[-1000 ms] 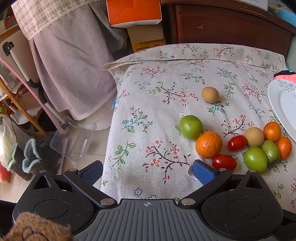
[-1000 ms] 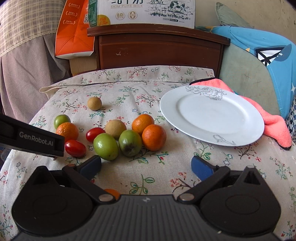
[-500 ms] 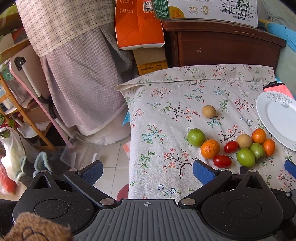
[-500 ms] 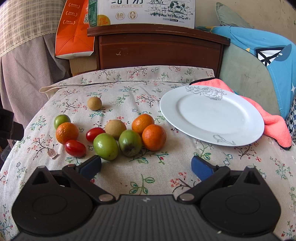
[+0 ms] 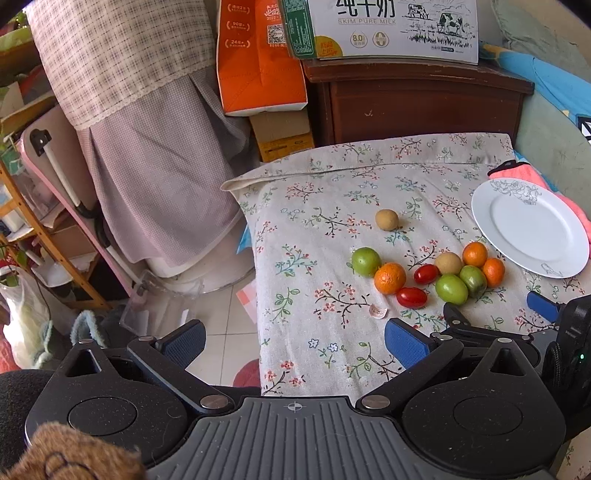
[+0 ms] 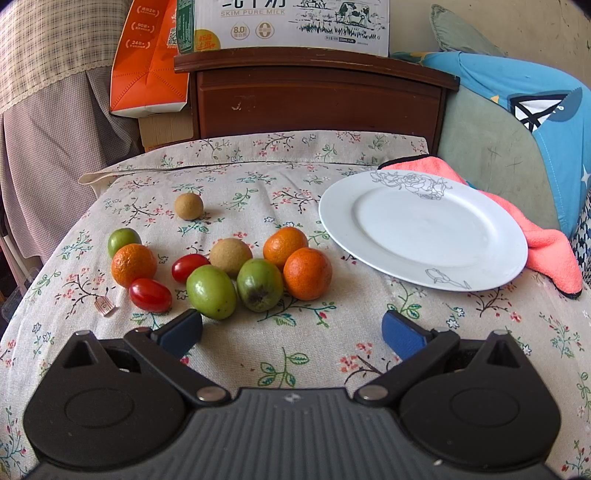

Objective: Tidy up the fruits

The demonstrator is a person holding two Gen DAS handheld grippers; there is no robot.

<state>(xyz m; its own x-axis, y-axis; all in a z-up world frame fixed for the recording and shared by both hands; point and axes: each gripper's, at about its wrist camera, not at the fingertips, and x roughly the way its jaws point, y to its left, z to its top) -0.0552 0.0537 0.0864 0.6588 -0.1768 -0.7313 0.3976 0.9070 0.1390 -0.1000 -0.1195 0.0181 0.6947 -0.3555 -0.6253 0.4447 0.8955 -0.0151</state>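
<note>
**Fruit spread on the flowered cloth, both grippers empty**

Flowered cloth (image 6: pixel 258 184) covers the bench, with a dark wooden cabinet (image 6: pixel 317 99) and a milk carton box (image 6: pixel 291 22) behind it. A white plate (image 6: pixel 424 229) sits bare at the right, its far edge lying on a pink towel (image 6: pixel 546 247).

Left of the plate the fruit lies in a loose cluster: two oranges (image 6: pixel 306 273) touching each other, two green fruits (image 6: pixel 211 291) side by side in front, a tan round fruit (image 6: pixel 231 256) behind them, two cherry tomatoes (image 6: pixel 150 294), a third orange (image 6: pixel 133 265) and a small green fruit (image 6: pixel 123 240) at the left end. One small tan fruit (image 6: pixel 188 206) sits alone, farther back. A scrap of paper label (image 6: pixel 104 306) lies near the front tomato; its print is too small to read.

The right hand-held gripper (image 6: pixel 291 332) is spread wide and empty, low over the cloth, its left finger just in front of the nearest green fruit.

The left hand-held gripper (image 5: pixel 293 338) is likewise spread and empty, held back over the bench's left edge, with the fruit ahead and to its right.
</note>
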